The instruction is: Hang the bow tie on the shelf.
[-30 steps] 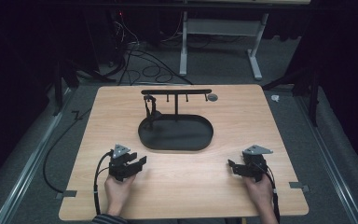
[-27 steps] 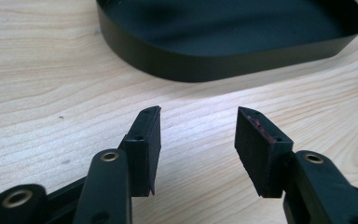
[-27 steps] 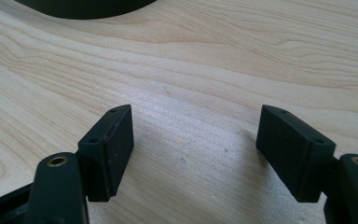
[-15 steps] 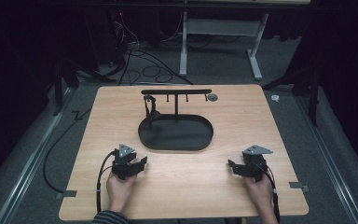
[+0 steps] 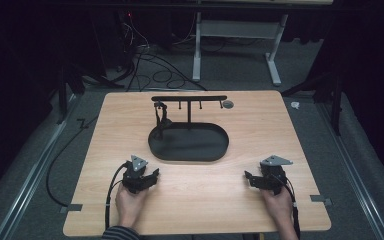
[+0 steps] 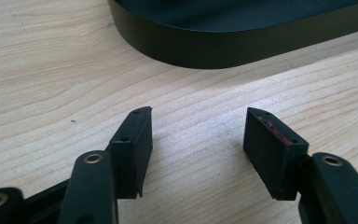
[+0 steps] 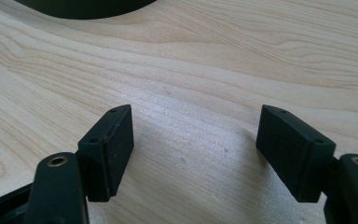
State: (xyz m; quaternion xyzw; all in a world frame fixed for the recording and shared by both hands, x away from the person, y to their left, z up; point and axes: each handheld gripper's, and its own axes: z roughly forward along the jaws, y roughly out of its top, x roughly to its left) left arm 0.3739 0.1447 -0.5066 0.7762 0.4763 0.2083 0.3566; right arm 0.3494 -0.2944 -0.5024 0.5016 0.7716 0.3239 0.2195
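Note:
A black oval tray (image 5: pixel 215 150) sits mid-table, with a black T-shaped stand (image 5: pixel 188 99) rising from it; a small dark object (image 5: pixel 163 116) hangs under the bar's left end. My left gripper (image 5: pixel 152 176) rests near the front left, just below the tray's left end; its jaws have just been opening and stand open with bare wood between them (image 6: pixel 198 123). The tray's wall (image 6: pixel 223 44) lies close ahead of it. My right gripper (image 5: pixel 248 178) lies near the front right, open, nothing between its pads (image 7: pixel 196 121). A dark tray edge (image 7: pixel 84 7) shows at the top left there.
The wooden table (image 5: pixel 280 125) has a small grey round piece (image 5: pixel 227 104) by the stand's right end. Tape marks (image 5: pixel 320 199) sit at the front corners. Beyond the table's far edge are cables (image 5: pixel 145 55) and a white frame (image 5: pixel 200 45) on the floor.
My left gripper's jaws have spread a little wider and the hand has shifted slightly. The right gripper has kept still.

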